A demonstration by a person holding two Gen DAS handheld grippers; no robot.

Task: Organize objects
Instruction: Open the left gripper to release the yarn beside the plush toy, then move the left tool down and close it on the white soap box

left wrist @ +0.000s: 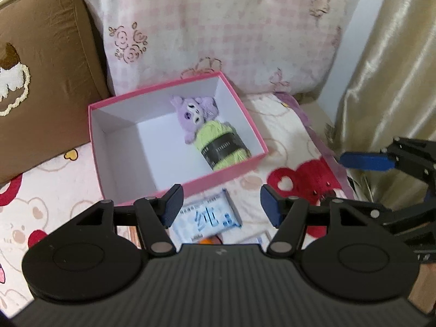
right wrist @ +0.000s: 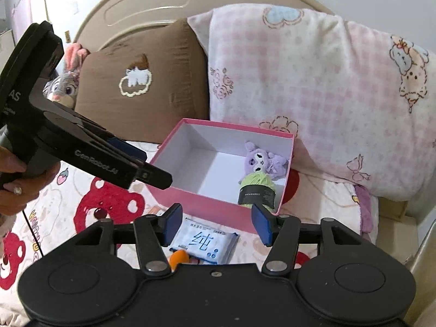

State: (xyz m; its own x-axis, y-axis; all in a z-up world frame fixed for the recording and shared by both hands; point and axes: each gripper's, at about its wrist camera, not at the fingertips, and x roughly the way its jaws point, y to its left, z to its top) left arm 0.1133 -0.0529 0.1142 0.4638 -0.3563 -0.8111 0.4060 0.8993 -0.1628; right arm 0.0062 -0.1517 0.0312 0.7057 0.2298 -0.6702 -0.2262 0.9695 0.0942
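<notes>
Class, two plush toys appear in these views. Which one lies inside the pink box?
The purple plush toy. It lies in the pink box beside green yarn, while the grey rabbit plush sits by the brown pillow.

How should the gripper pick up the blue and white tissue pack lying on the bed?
Probably best from straight above, pinching the flat blue-and-white soft plastic tissue pack across its short width, near the middle. It lies flat on the bedspread in front of the pink cardboard box, so its sides are hard to reach.

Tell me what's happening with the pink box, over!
Left gripper and right gripper open, empty. Pink box holds purple plush and green yarn. Blue wipes pack outside the box. Nothing in the way.
</notes>
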